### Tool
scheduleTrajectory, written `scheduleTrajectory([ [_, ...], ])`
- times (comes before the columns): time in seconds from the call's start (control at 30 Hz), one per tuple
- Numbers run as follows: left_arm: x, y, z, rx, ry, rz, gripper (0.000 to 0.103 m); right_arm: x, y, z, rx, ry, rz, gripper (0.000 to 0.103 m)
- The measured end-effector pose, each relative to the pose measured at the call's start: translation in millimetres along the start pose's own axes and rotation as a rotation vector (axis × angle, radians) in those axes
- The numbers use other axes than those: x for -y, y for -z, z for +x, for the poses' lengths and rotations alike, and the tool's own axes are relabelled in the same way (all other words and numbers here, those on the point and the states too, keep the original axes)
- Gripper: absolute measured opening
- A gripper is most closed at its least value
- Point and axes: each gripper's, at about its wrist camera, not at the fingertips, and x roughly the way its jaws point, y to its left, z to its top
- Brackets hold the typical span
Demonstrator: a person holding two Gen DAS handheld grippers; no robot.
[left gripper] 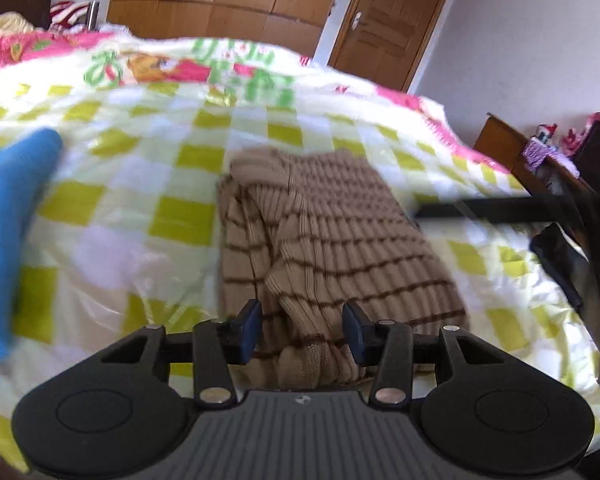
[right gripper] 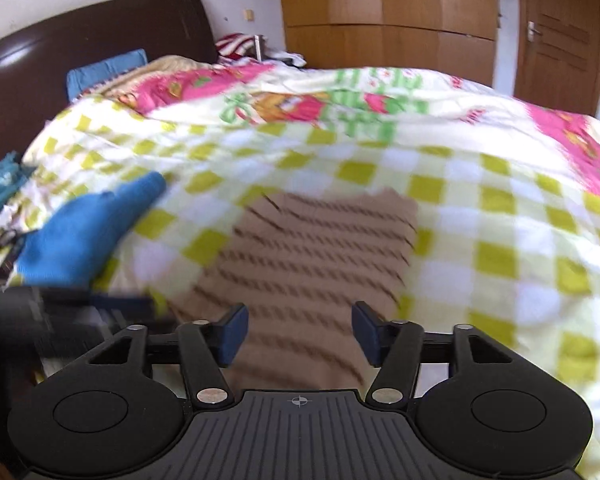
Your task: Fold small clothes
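A tan ribbed sweater with thin brown stripes [left gripper: 332, 236] lies folded on the checked quilt [left gripper: 140, 208]. My left gripper [left gripper: 304, 332] hovers over its near edge, jaws apart, cloth showing in the gap and neither pad pressing on it. In the right wrist view the same sweater [right gripper: 320, 248] is blurred, and my right gripper [right gripper: 300, 336] stands open above its near end with nothing held. A blue garment [left gripper: 8, 240] lies to the left of the sweater, also seen as the blue garment [right gripper: 88, 232] in the right wrist view.
The quilt [right gripper: 480, 220] covers a bed with a dark headboard [right gripper: 80, 52]. Wooden wardrobes [left gripper: 220, 0] and a door [left gripper: 392, 20] stand behind. A wooden piece of furniture [left gripper: 512, 140] with clutter sits beyond the bed's right edge. The other gripper's dark blurred body [left gripper: 560, 264] shows at right.
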Motion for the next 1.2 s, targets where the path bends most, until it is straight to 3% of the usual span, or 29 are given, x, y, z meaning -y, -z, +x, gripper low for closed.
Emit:
scheduleTrajectory([
  [0.13, -5, 5, 13, 0.019, -0.016, -0.033, 0.057, -28, -41, 73, -0.034, -0.023, -0.021, 0.065],
  [0.23, -15, 7, 9, 0.038, -0.008, -0.049, 0.042, -48, -49, 121, -0.101, 0.018, -0.1, 0.058],
  [0.27, -18, 8, 6, 0.045, -0.006, -0.057, 0.033, -52, -47, 132, -0.119, 0.052, -0.129, 0.035],
  [0.3, -22, 8, 1, 0.06, 0.007, -0.075, 0.03, -54, -45, 141, -0.139, 0.075, -0.142, 0.022],
  [0.37, -29, 6, -10, 0.107, 0.027, -0.112, 0.028, -48, -48, 138, -0.133, 0.057, -0.09, 0.013],
  [0.43, -34, 6, -15, 0.131, 0.02, -0.132, 0.028, -43, -56, 123, -0.089, 0.047, -0.04, 0.013],
  [0.5, -40, 10, -5, 0.068, 0.012, -0.16, 0.027, -37, -64, 116, -0.059, 0.04, 0.02, 0.012],
  [0.57, -47, 16, 6, -0.008, 0.024, -0.203, 0.026, -36, -65, 127, -0.071, 0.027, 0.068, 0.013],
  [0.63, -49, 17, 5, -0.013, 0.008, -0.209, 0.026, -42, -56, 148, -0.118, -0.014, 0.092, 0.014],
  [0.8, -45, 18, 1, -0.013, -0.022, -0.195, 0.033, -58, -42, 157, -0.09, -0.011, 0.032, 0.03],
  [0.9, -48, 17, -9, 0.002, -0.048, -0.217, 0.037, -54, -50, 136, -0.039, -0.07, 0.073, 0.037],
  [0.97, -45, 13, -22, 0.026, -0.08, -0.206, 0.037, -50, -54, 122, 0.016, -0.128, 0.095, 0.055],
  [1.07, -33, 3, -45, 0.099, -0.162, -0.129, 0.037, -41, -59, 108, 0.073, -0.198, 0.163, 0.052],
  [1.13, -22, -11, -50, 0.148, -0.173, -0.082, 0.037, -30, -62, 92, 0.11, -0.221, 0.209, 0.052],
  [1.2, -8, -25, -43, 0.186, -0.157, -0.03, 0.037, -17, -61, 72, 0.159, -0.187, 0.229, 0.052],
])
